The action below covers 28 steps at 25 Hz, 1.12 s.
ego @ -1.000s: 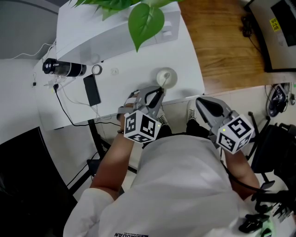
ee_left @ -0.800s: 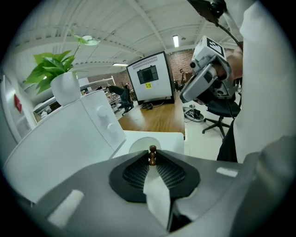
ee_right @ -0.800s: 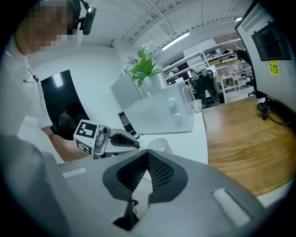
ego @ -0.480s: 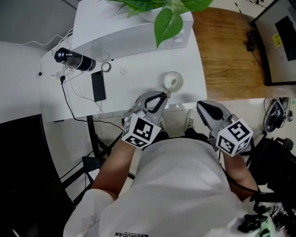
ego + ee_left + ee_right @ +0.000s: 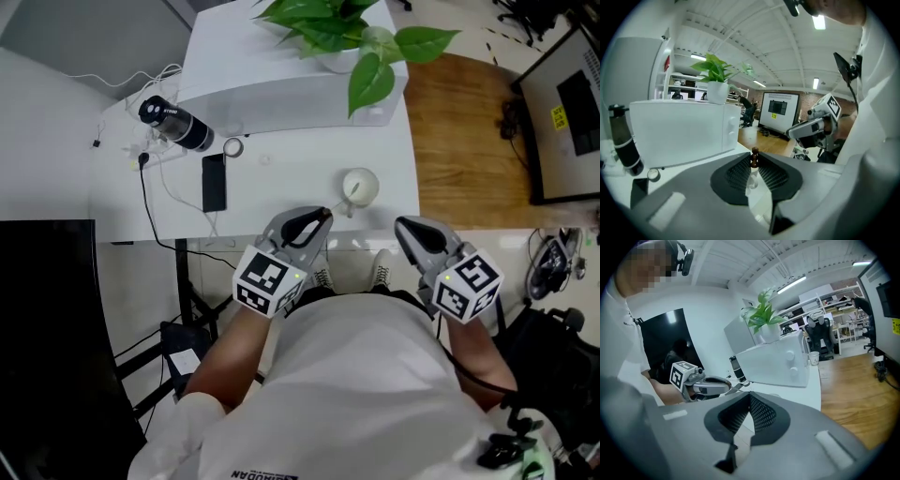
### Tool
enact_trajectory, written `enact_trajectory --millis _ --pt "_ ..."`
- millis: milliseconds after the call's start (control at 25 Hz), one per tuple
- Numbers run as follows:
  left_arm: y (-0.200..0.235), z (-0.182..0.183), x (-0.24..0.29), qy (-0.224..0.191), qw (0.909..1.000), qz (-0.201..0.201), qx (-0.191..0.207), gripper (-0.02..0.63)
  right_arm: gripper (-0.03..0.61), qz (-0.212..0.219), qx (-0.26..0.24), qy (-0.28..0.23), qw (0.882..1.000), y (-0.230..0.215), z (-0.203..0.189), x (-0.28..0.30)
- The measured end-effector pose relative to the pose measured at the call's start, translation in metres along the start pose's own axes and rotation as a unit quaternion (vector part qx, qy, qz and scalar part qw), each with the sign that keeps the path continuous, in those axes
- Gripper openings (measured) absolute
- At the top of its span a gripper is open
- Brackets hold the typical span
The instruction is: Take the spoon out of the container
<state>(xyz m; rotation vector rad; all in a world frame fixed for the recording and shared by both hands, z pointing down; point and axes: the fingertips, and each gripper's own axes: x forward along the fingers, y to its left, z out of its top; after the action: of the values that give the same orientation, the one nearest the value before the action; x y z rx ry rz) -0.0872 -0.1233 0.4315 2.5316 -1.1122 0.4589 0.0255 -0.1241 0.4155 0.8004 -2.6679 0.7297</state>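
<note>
A white cup-like container [image 5: 360, 186] stands near the front edge of the white table [image 5: 281, 192]. My left gripper [image 5: 325, 216] is just in front of the container and shut on the spoon [image 5: 753, 157]. The spoon is thin and pale with a small brown knob, and the knob pokes out beyond the pads. In the head view the spoon [image 5: 345, 201] slants from the jaws towards the container's rim, and I cannot tell whether its far end is still inside. My right gripper [image 5: 403, 225] hovers to the right, off the table edge, shut on nothing [image 5: 750, 398].
A white box-shaped appliance [image 5: 291, 94] with a potted plant [image 5: 342, 33] on it fills the back of the table. A black bottle [image 5: 176, 125], a small ring [image 5: 233, 147], a black phone [image 5: 214, 182] and cables [image 5: 155, 183] lie left. Wooden floor [image 5: 469, 131] is to the right.
Both grippers have risen a little. The left one has rolled about its own axis with the spoon still pinched. The right gripper stays shut.
</note>
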Motion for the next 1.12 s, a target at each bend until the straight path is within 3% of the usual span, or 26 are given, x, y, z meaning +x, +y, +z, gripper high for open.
enact_trajectory --millis 120,240,440,760,1120 --pt "0.007 0.006 -0.013 -0.027 0.9979 -0.003 -0.059 0.054 0.006 -0.004 -0.003 -0.007 1.0 0.004 0.007 0.004" --pt "0.012 0.012 -0.023 -0.044 0.9959 -0.002 -0.079 0.054 0.006 -0.011 -0.002 -0.015 1.0 0.009 0.01 0.007" --pt "0.017 0.013 -0.037 -0.041 0.9955 -0.013 -0.085 0.054 0.006 -0.032 0.0 -0.025 0.999 0.022 0.011 0.011" --pt "0.01 0.011 -0.054 -0.042 0.997 -0.047 -0.044 0.054 0.006 -0.064 -0.002 -0.043 0.997 0.046 0.0 0.002" --pt "-0.035 0.003 -0.075 -0.068 0.9961 -0.004 -0.056 0.054 0.006 -0.028 -0.025 -0.038 0.999 0.068 -0.015 -0.033"
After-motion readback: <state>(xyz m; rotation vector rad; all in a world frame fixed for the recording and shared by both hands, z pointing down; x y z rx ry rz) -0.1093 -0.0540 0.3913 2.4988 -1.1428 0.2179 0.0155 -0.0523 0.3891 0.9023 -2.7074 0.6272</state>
